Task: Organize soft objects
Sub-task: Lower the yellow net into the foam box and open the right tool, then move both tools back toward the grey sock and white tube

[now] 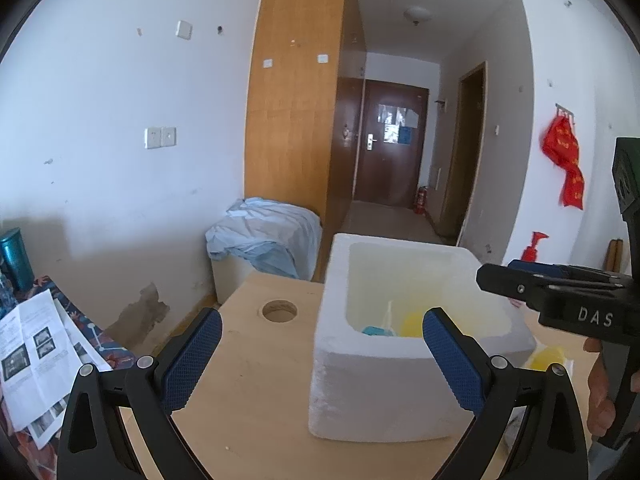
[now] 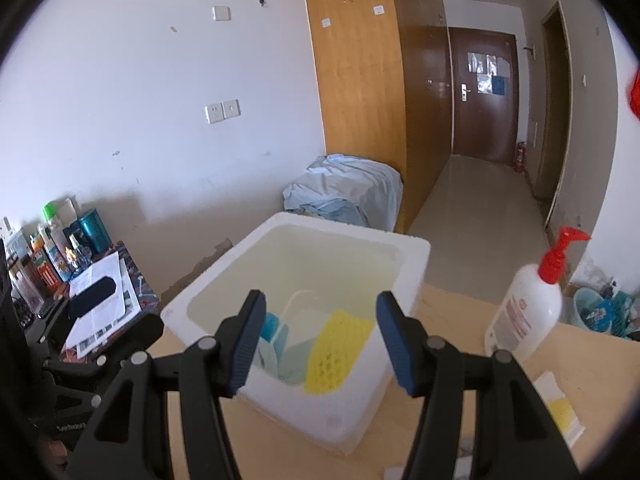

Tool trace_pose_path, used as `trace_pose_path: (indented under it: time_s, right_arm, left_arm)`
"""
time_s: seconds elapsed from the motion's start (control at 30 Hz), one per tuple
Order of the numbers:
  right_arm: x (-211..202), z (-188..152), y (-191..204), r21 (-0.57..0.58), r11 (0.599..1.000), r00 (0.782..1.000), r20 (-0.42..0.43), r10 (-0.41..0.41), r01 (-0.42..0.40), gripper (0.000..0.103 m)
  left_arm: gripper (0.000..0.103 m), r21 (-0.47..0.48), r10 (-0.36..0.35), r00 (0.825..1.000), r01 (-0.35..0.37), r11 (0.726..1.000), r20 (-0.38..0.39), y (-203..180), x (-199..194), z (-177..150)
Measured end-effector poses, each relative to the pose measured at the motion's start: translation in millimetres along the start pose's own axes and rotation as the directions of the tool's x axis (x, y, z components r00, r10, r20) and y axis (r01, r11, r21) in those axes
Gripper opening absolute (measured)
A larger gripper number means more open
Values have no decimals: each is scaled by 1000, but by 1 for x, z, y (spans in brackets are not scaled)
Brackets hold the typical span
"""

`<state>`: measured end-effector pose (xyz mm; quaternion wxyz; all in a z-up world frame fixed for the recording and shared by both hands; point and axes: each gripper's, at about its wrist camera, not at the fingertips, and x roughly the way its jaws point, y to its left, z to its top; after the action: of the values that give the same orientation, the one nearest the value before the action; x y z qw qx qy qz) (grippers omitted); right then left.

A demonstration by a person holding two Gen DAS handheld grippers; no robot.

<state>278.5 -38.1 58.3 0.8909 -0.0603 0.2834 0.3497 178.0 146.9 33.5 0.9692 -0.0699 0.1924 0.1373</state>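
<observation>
A white foam box (image 1: 400,392) (image 2: 208,296) stands on the wooden table. Inside it lie a yellow mesh sponge (image 2: 336,352), also visible in the left wrist view (image 1: 412,324), and light blue soft pieces (image 2: 280,356) (image 1: 378,331). Another yellow sponge in a clear bag (image 2: 562,414) (image 1: 546,358) lies on the table right of the box. My left gripper (image 1: 322,354) is open and empty, low in front of the box. My right gripper (image 2: 318,346) is open and empty, just above the box's near rim; it shows from the side in the left wrist view (image 1: 516,276).
A white pump bottle with a red top (image 2: 528,312) stands right of the box. The table (image 1: 256,392) has a round hole (image 1: 279,311). Papers (image 1: 28,356) and bottles (image 2: 52,248) fill a side surface at left. A blue-covered box (image 1: 264,240) sits on the floor behind.
</observation>
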Motion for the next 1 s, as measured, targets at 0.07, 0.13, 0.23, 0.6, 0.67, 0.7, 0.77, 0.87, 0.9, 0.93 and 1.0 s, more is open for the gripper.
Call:
trace_pose_path:
  time_s: [0.07,0.13,0.23,0.6,0.67,0.7,0.77,0.87,0.9,0.93,1.0]
  right_arm:
    - [-6,-4,0,-1,1000,1000,-2,-6,6,62]
    - [-13,-11,-1,6,1000,1000,-7,-14,14,62]
    - [-22,-20,-2,17,1000,1000,-11,-20,20,62]
    - [-62,-51,-11,73,995,997,0,-75,74,83]
    - [-68,-57,-15,97,993,997,1,-71,71,92]
    - [-72,-61,-18,111,991,997,0,-73,72,96]
    - [-79,-66,-22,125,988,995,0,-95,95,101]
    - [-91,-75,-26,137,982,991,9,-136,133,103]
    - [-94,-77,-28,143,980,990,11,-142,139,103]
    - [-97,-79,-29,151,978,989,10,-149,146,103]
    - [-103,-84,-34,162,973,986,4,-165,162,103]
  left_arm:
    - [100,6,-6,1000,6,1000,0,-3,-4,-2]
    - [100,17,-18,1000,18,1000,-3,-7,-9,-5]
    - [100,30,-31,1000,31,999,-3,-12,-17,-9]
    - [100,35,-114,993,115,993,-18,-28,-45,-22]
    - [100,43,-127,992,127,991,-21,-33,-48,-25]
    - [100,48,-133,991,134,990,-22,-36,-51,-27]
    - [100,56,-145,989,147,988,-26,-42,-53,-29]
    - [100,66,-163,986,165,984,-32,-50,-57,-31]
    - [100,70,-170,985,172,983,-35,-54,-58,-32]
    - [100,74,-176,984,178,981,-36,-58,-59,-33]
    - [100,88,-185,982,188,978,-39,-65,-61,-34]
